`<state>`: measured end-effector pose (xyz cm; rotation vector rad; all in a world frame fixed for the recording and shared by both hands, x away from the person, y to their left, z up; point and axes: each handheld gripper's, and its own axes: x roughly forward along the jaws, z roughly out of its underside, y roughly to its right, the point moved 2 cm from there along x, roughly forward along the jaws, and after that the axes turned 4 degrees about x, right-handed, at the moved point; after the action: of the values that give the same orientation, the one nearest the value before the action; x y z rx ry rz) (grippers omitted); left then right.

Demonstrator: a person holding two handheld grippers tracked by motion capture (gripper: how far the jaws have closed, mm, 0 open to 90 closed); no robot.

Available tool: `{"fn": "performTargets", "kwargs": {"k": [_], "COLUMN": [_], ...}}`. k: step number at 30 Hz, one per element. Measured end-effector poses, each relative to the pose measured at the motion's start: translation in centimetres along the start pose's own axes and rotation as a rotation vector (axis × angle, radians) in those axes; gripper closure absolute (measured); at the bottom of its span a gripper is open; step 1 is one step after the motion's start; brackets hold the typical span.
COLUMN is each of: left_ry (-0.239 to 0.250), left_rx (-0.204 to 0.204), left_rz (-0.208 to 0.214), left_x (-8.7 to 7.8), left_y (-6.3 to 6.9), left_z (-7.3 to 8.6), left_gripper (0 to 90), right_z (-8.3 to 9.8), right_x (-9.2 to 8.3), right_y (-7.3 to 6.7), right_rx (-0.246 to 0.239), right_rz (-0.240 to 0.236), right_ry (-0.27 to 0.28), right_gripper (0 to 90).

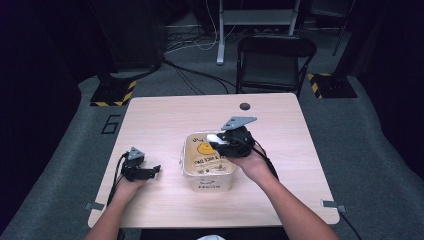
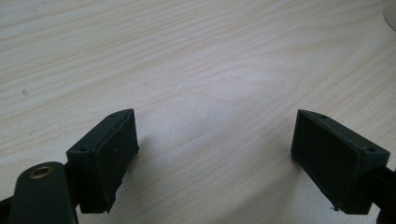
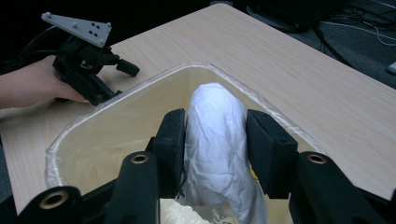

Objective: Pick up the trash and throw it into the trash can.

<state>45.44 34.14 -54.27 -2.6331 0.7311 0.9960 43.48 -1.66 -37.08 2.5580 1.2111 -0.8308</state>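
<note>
A cream plastic bin (image 1: 207,167) with a yellow print stands on the table's middle, lined with clear film. My right gripper (image 1: 216,140) hovers over its open top, shut on a crumpled white paper wad (image 3: 215,140) held between its two black pads (image 3: 170,149) above the bin's rim (image 3: 140,86). My left gripper (image 1: 150,171) rests low on the table to the left of the bin, jaws wide apart with bare wood between them (image 2: 215,135). It also appears beyond the bin, as the left gripper (image 3: 91,70) held by a hand.
The light wooden table (image 1: 165,115) has a dark round grommet (image 1: 244,106) near its far edge. A black folding chair (image 1: 274,62) stands behind the table, with cables on the grey floor and hazard-striped stand bases at both sides.
</note>
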Motion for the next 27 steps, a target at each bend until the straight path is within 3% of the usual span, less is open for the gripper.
{"fn": "performTargets", "kwargs": {"k": [17,20,21,27], "left_ry": [0.0,0.0,0.0,0.005], "left_rx": [0.0,0.0,0.0,0.0], "left_rz": [0.0,0.0,0.0,0.001], "left_x": [0.0,0.0,0.0,0.0], "left_y": [0.0,0.0,0.0,0.0], "left_z": [0.0,0.0,0.0,0.0], "left_gripper": [14.8,14.8,14.8,14.7], "right_z": [0.6,0.8,0.8,0.9], "right_x": [2.0,2.3,2.4,2.1], "right_y": [-0.8,-0.7,-0.6,-0.6], "right_rx": [0.008,0.025,0.028,0.025], "right_rz": [-0.027,-0.026,-0.021,-0.004], "right_ry": [-0.029,-0.036,-0.046,-0.042], "right_gripper": [56.5,51.5,45.1,41.4]}}
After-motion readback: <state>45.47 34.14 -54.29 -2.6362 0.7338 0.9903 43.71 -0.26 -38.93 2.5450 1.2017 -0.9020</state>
